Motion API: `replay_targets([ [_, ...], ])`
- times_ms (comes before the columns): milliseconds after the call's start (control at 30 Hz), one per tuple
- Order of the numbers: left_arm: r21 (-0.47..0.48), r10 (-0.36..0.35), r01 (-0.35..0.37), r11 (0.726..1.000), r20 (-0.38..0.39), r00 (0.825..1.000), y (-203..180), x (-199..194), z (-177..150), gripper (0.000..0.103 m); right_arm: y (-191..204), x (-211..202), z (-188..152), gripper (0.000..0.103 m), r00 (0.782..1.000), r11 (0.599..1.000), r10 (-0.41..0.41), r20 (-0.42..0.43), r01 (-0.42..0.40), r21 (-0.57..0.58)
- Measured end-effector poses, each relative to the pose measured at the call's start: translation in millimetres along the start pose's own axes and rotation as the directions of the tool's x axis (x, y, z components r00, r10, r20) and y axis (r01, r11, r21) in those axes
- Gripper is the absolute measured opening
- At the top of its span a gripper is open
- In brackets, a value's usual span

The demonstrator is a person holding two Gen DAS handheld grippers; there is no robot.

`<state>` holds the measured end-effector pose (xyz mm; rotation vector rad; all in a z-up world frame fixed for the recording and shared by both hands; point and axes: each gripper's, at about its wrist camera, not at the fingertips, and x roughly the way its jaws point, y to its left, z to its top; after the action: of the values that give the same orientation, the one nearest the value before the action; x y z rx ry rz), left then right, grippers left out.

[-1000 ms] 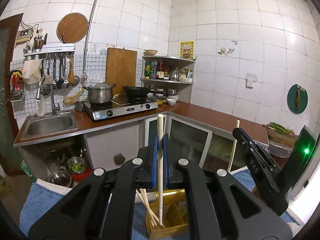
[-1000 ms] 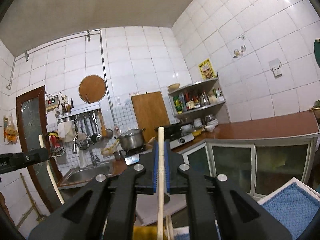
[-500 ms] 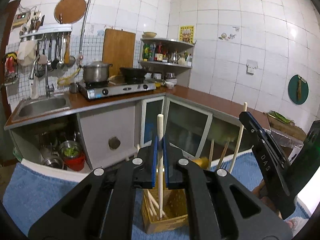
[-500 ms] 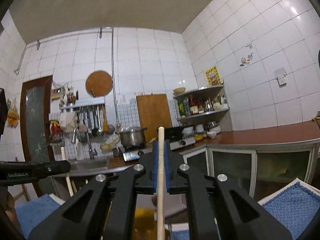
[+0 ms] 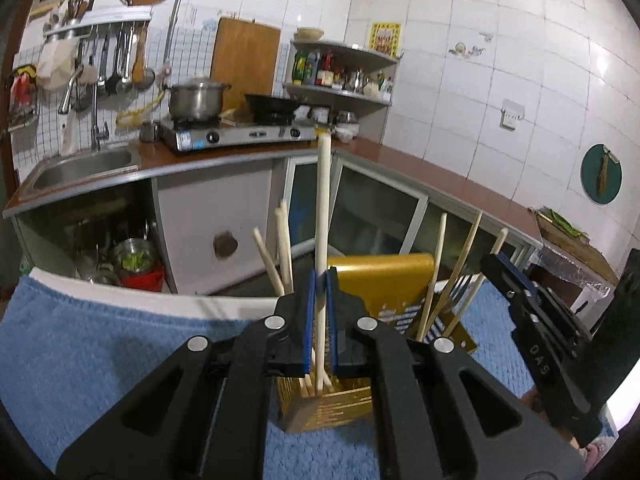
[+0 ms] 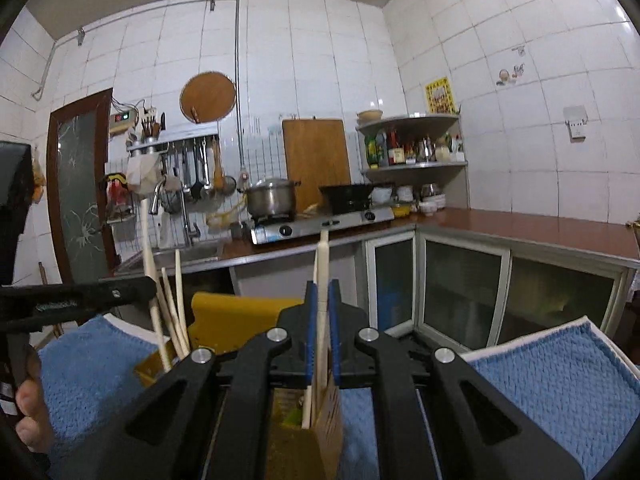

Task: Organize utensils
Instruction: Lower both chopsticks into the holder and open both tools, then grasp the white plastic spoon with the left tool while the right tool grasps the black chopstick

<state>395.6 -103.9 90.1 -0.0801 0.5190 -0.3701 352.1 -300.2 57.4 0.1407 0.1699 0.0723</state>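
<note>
A yellow utensil holder [image 5: 380,280] stands on a blue towel [image 5: 100,360]. My left gripper [image 5: 319,292] is shut on an upright pale wooden chopstick [image 5: 323,208] whose lower end is inside the holder's left compartment, beside other chopsticks [image 5: 276,256]. My right gripper [image 6: 321,308] is shut on another wooden chopstick [image 6: 322,252] that reaches down into the holder [image 6: 240,320]. Chopsticks and a fork [image 5: 460,284] stand in the right compartment. The right gripper also shows in the left wrist view [image 5: 532,320].
The towel lies over a white surface near its far edge [image 5: 160,296]. Behind are the kitchen counter [image 5: 440,176], a sink [image 5: 84,164], a stove with a pot [image 5: 196,98] and glass cabinet doors. The left gripper's body [image 6: 72,300] is at the left of the right wrist view.
Both grippers have come down with their chopsticks. The sticks' lower ends have gone deeper into the yellow holder, which now shows larger in both views.
</note>
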Motion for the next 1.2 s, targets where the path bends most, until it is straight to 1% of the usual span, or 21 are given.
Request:
replay_targets([
  [100,-0.013,0.004,-0.005,1.000,-0.030,1.000,3.0,1.3,-3.1,0.004,0.7,-3.0,0.6,0.007,0.999,1.000,0.010,-0.044,-0.010,0.006],
  [167,-0.024,0.008,-0.009,1.000,-0.038,0.999,4.9,-5.9,-4.0,0.010,2.0,-8.0,4.3,0.007,0.998,1.000,0.013,-0.059,-0.013,0.002],
  [233,-0.043,0.020,-0.022,0.999,-0.037,0.999,8.2,-18.7,-3.1,0.042,3.6,-17.3,9.3,0.010,0.998,1.000,0.011,-0.061,-0.011,-0.004],
  [267,-0.056,0.025,-0.027,0.998,-0.024,0.999,10.8,-27.7,-2.3,0.048,4.4,-22.7,13.4,0.014,0.997,1.000,0.011,-0.076,-0.012,-0.004],
  [300,-0.060,0.028,-0.029,0.998,-0.015,0.999,11.1,-34.5,-2.1,0.054,5.5,-26.6,15.5,0.028,0.997,1.000,0.008,-0.083,-0.008,-0.004],
  [333,-0.059,0.037,-0.037,0.998,-0.008,0.999,12.1,-44.9,-1.5,0.059,6.5,-31.2,17.1,0.038,0.996,1.000,0.001,-0.084,-0.002,-0.004],
  [367,-0.056,0.047,-0.047,0.997,-0.008,0.999,13.1,-53.3,-1.1,0.062,8.7,-38.3,19.4,0.039,0.996,1.000,-0.008,-0.086,0.007,-0.009],
  [433,-0.054,0.059,-0.059,0.997,-0.006,0.998,14.8,-68.3,-1.7,0.080,14.0,-49.5,21.6,0.040,0.994,0.999,-0.025,-0.104,0.023,-0.024],
  [467,-0.057,0.075,-0.075,0.996,-0.001,0.997,16.9,-78.8,-4.6,0.084,16.3,-57.7,20.8,0.042,0.992,0.999,-0.037,-0.119,0.034,-0.026],
  [500,-0.060,0.086,-0.086,0.994,0.004,0.996,18.1,-85.8,-7.0,0.092,17.9,-63.4,19.3,0.050,0.990,0.999,-0.045,-0.133,0.041,-0.026],
  [533,-0.063,0.100,-0.099,0.993,0.011,0.995,21.8,-97.6,-13.7,0.097,19.9,-69.1,16.8,0.056,0.987,0.998,-0.051,-0.152,0.048,-0.028],
  [600,-0.061,0.106,-0.105,0.993,0.010,0.994,26.1,-109.3,-22.9,0.098,26.7,-81.6,6.2,0.064,0.978,0.998,-0.059,-0.201,0.051,-0.046],
  [633,-0.056,0.108,-0.108,0.993,-0.002,0.994,28.7,-113.9,-29.8,0.098,30.9,-86.0,0.0,0.069,0.973,0.997,-0.066,-0.223,0.054,-0.060],
  [667,-0.047,0.113,-0.114,0.992,-0.023,0.993,31.0,-117.1,-38.8,0.098,35.0,-91.0,-9.2,0.070,0.964,0.995,-0.080,-0.253,0.062,-0.079],
  [733,-0.031,0.137,-0.139,0.990,-0.055,0.989,34.6,-119.3,-55.2,0.098,40.0,-97.9,-25.4,0.070,0.948,0.992,-0.106,-0.299,0.080,-0.097],
  [833,0.002,0.189,-0.189,0.982,-0.086,0.978,37.9,-119.9,-82.9,0.098,40.4,-104.3,-54.1,0.070,0.916,0.993,-0.115,-0.383,0.097,-0.065],
  [933,0.033,0.238,-0.236,0.971,-0.119,0.964,41.9,-115.8,-109.0,0.098,37.9,-104.5,-85.1,0.070,0.876,0.991,-0.129,-0.464,0.127,-0.035],
  [967,0.040,0.251,-0.247,0.968,-0.135,0.959,43.0,-113.7,-118.1,0.098,38.1,-103.7,-90.6,0.070,0.869,0.990,-0.136,-0.476,0.136,-0.035],
  [1033,0.046,0.257,-0.253,0.966,-0.166,0.952,46.2,-109.6,-133.3,0.098,37.9,-103.9,-104.2,0.070,0.848,0.988,-0.143,-0.510,0.149,-0.029],
  [1100,0.043,0.266,-0.263,0.964,-0.208,0.941,50.8,-103.9,-147.5,0.098,39.7,-105.9,-116.8,0.070,0.827,0.986,-0.155,-0.540,0.167,-0.026],
  [1200,0.036,0.252,-0.252,0.967,-0.261,0.932,55.8,-97.5,-159.4,0.098,46.6,-107.5,-127.0,0.070,0.811,0.985,-0.163,-0.562,0.171,-0.040],
])
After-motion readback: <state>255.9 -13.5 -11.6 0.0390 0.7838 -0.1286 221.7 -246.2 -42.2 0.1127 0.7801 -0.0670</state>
